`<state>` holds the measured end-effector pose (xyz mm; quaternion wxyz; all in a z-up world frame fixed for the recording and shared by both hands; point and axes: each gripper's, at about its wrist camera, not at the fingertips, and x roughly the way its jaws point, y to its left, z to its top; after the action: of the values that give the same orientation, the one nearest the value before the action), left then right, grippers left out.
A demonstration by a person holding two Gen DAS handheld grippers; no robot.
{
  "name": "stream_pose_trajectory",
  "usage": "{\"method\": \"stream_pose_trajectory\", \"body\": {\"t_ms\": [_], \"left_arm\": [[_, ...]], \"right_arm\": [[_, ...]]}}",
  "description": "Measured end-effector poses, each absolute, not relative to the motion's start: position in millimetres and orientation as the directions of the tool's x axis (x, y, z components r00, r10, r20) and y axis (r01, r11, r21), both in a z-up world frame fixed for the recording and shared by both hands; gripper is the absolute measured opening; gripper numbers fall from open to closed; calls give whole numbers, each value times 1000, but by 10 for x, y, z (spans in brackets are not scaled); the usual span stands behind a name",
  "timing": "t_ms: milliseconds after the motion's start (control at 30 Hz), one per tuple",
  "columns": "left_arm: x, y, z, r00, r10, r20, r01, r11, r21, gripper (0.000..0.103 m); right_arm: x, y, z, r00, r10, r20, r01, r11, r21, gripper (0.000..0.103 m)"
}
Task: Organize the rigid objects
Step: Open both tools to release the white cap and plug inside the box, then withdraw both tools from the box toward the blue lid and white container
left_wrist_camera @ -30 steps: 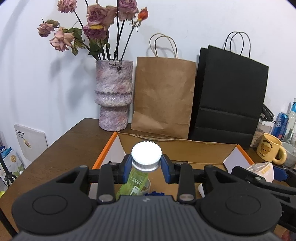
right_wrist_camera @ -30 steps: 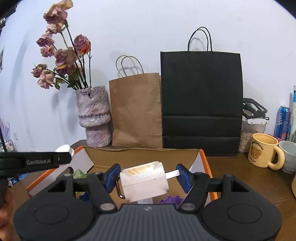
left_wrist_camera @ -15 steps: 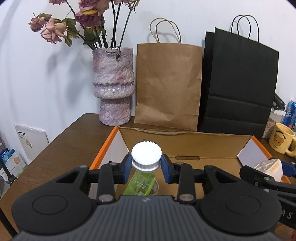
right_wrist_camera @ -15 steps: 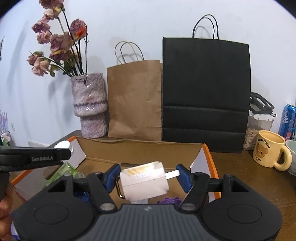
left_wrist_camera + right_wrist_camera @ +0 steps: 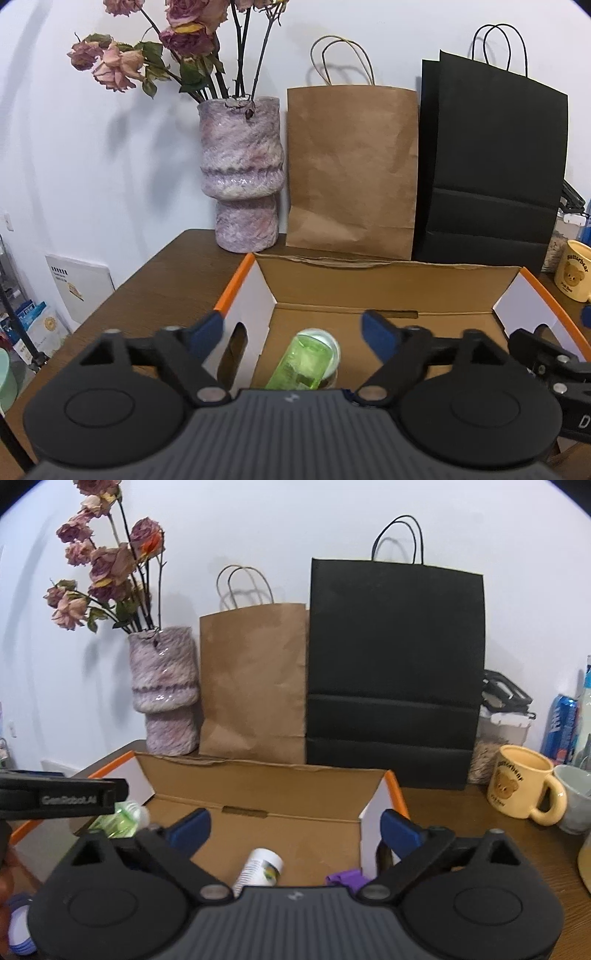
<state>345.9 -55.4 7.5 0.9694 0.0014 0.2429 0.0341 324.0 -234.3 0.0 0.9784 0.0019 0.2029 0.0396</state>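
Rigid objects were seen gathered inside the cardboard box (image 5: 388, 284), whose orange-edged flaps stood open, presumably so that items could be lowered in from above. A green bottle (image 5: 303, 363) was found lying tilted on the box floor near its left wall, directly below the left gripper (image 5: 293, 328), at 6 o'clock from the midpoint between the blue pads. That gripper was spread wide, with nothing held between the fingers, which was judged consistent with a release over the box. In the right wrist view, the right gripper (image 5: 295, 821) was likewise parted wide and empty. A white labelled container (image 5: 260, 867) was seen lying on its side at 7 o'clock below the gripper, and a purple item (image 5: 345, 878) at 5 o'clock, by the right wall.
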Motion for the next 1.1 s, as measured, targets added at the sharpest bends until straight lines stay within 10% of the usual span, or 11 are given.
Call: {"method": "stream_pose_trajectory", "body": {"t_ms": [1100], "left_arm": [[3246,-492,139,894,66,-443,-71,997,4,103]], "right_arm": [[3039,-2438,76,933,80,-352,-72,997,38,103]]}}
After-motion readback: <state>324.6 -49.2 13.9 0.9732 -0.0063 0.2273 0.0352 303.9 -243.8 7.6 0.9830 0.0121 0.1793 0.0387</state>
